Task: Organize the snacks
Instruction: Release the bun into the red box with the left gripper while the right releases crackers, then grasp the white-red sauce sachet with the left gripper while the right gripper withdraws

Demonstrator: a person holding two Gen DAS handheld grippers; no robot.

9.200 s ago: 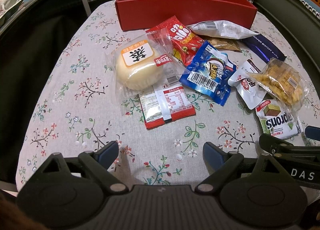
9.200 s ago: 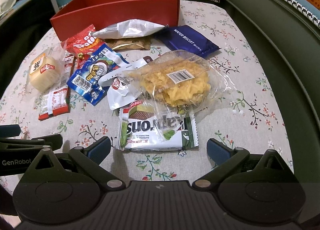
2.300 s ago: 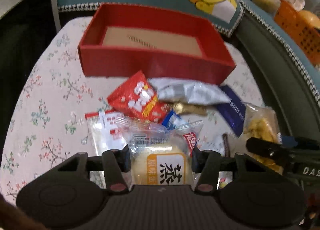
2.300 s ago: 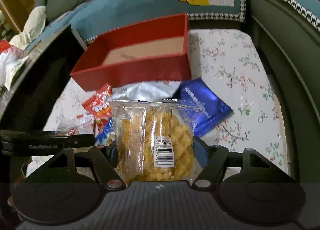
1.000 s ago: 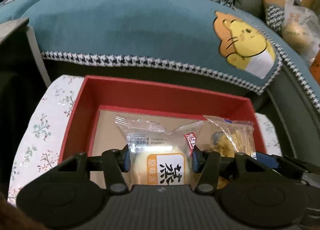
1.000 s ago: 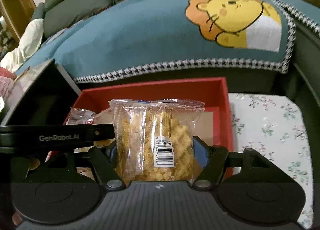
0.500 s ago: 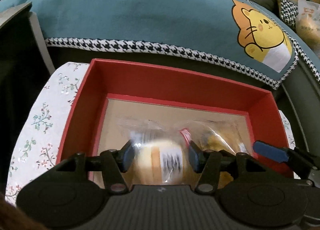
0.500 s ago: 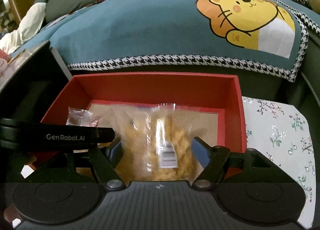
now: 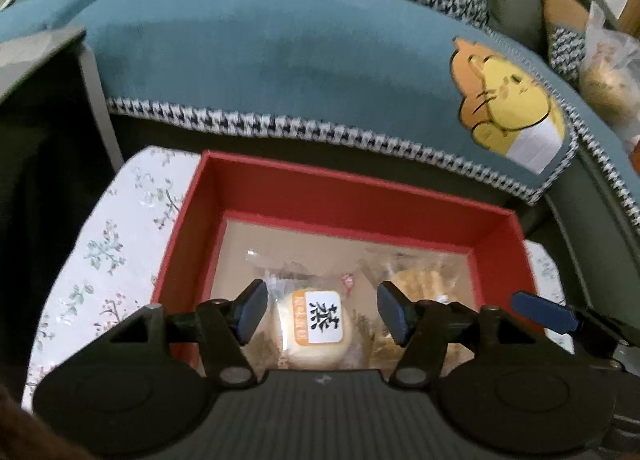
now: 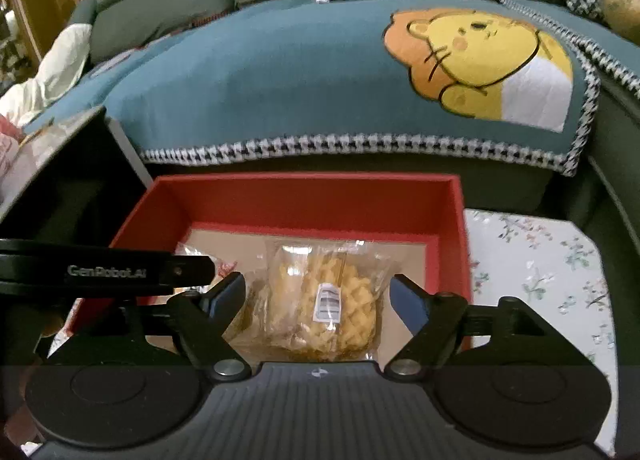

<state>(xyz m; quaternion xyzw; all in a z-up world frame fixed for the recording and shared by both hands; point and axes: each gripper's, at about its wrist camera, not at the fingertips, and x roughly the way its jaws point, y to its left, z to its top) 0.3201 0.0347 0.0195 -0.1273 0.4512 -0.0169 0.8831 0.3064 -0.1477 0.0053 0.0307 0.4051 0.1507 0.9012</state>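
Observation:
A red box [image 9: 360, 196] with a brown floor stands on the flowered table. In it lie a round pale bun in clear wrap [image 9: 316, 326] and, to its right, a clear bag of yellow crisps [image 9: 424, 280]. My left gripper [image 9: 322, 310] is open above the bun, fingers apart on both sides of it. In the right wrist view the red box [image 10: 304, 192] holds the crisps bag [image 10: 324, 300]. My right gripper [image 10: 318, 296] is open above the bag and not touching it. The left gripper's finger [image 10: 120, 272] crosses this view at the left.
The flowered tablecloth [image 9: 100, 260] shows left of the box and also right of it [image 10: 540, 260]. A teal blanket with a yellow cat [image 10: 480, 52] drapes the sofa behind the box. The right gripper's blue fingertip [image 9: 544, 314] shows at the right.
Both grippers carried their snacks from the table over the box. Since half a second ago both have opened, and the bun and the crisps bag have dropped onto the box floor.

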